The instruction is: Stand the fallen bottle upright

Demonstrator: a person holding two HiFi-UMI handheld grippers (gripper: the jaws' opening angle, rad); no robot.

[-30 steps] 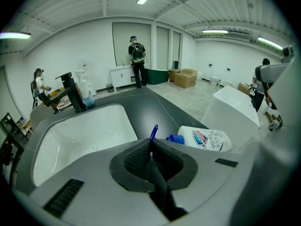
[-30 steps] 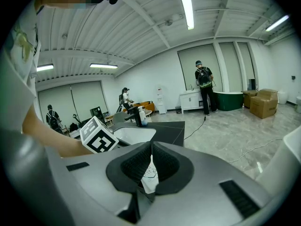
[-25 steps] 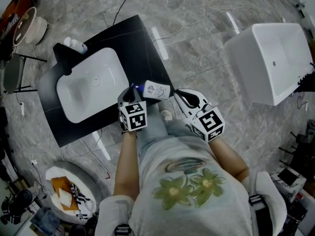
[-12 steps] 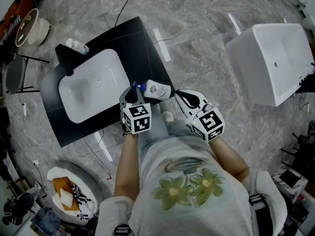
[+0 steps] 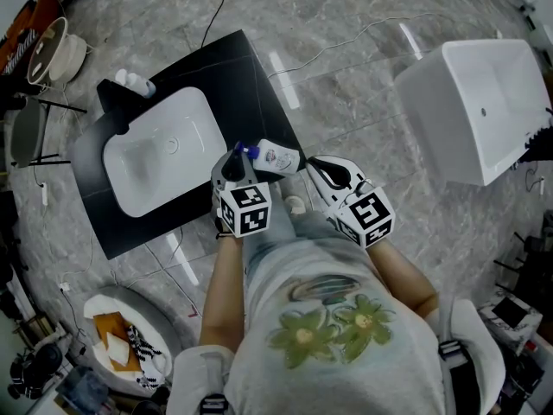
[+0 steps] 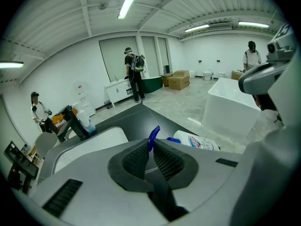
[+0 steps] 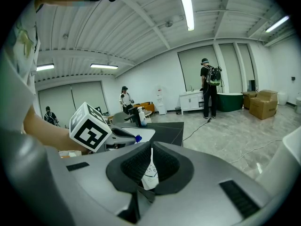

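A white bottle (image 5: 276,157) with a blue spray cap (image 6: 154,136) lies tilted above the near right corner of the black counter (image 5: 251,67). My left gripper (image 5: 238,156) is shut on the blue cap, and in the left gripper view the white body (image 6: 195,141) runs off to the right. My right gripper (image 5: 309,164) is shut on the bottle's other end; in the right gripper view a white printed edge (image 7: 151,171) sits pinched between its pads. The bottle hangs between both grippers.
A white sink basin (image 5: 160,150) is set in the counter, with two small bottles (image 5: 131,79) at its far corner. A white bathtub (image 5: 471,102) stands at the right. A bin (image 5: 117,335) sits on the floor at lower left. People stand far off in the room.
My left gripper has lifted a little and rolled, bringing the blue cap end up. The right gripper has stayed where it was, still on the bottle.
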